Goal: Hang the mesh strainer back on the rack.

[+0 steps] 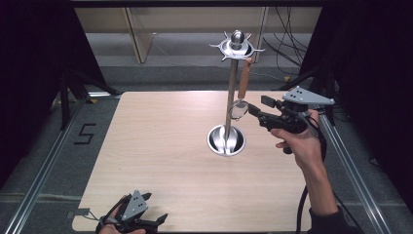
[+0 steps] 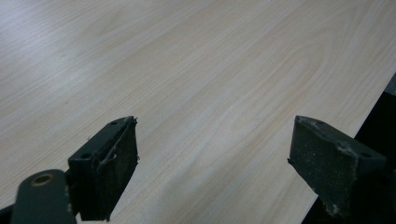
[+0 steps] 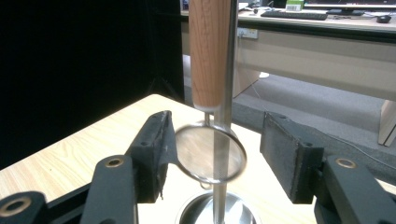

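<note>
The small strainer (image 1: 239,108) with the wooden handle is hanging from the top ring of the steel stand (image 1: 228,139), its mesh bowl dangling beside the pole. The right gripper (image 1: 254,110) is sitting level with that bowl, jaws spread to either side of it; one pad looks to be just at the rim, the other clear of it. This reads as the hang-up step finishing, so the next move likely calls for drawing straight back without nudging the strainer. The left gripper (image 1: 146,214) is resting at the tabletop (image 1: 160,146) edge, jaws wide and empty. The hook holding the handle is too small to make out
</note>
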`<state>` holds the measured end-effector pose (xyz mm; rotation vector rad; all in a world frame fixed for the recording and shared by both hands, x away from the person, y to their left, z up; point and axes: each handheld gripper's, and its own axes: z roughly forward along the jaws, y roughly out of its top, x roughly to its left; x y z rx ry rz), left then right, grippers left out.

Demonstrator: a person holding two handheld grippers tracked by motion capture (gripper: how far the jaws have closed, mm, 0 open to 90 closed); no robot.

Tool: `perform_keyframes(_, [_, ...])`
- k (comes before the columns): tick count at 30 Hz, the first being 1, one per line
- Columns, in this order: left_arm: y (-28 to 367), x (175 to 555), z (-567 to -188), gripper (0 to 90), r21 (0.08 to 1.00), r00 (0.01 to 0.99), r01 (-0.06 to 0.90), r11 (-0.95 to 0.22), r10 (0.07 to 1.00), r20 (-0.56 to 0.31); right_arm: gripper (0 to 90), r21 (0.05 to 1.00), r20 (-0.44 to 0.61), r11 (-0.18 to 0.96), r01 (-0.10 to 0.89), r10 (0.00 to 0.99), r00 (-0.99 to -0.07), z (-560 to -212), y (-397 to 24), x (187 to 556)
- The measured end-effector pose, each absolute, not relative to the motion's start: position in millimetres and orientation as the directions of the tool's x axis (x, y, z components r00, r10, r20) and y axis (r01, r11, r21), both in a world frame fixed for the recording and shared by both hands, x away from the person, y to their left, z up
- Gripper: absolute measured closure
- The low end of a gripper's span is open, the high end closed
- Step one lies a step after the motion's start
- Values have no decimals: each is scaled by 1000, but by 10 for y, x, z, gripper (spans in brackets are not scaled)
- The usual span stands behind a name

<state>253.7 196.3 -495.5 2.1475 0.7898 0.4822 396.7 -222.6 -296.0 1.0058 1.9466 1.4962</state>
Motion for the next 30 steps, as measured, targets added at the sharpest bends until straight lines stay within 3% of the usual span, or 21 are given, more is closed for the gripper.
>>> perform_keyframes(17, [1959,2538,-4953,148,787,746,359,-502,661,82,430,951,92,117,285,777,-623,-3297,-2297,3924])
perform_keyframes(19, [1944,2512,-4965,148,786,726,398,-472,686,44,428,954,82,124,273,767,-636,-3312,-2298,3938])
perform_keyframes(30, [1954,2519,-4951,148,787,738,370,-495,670,74,415,942,106,119,313,779,-617,-3371,-2303,3924])
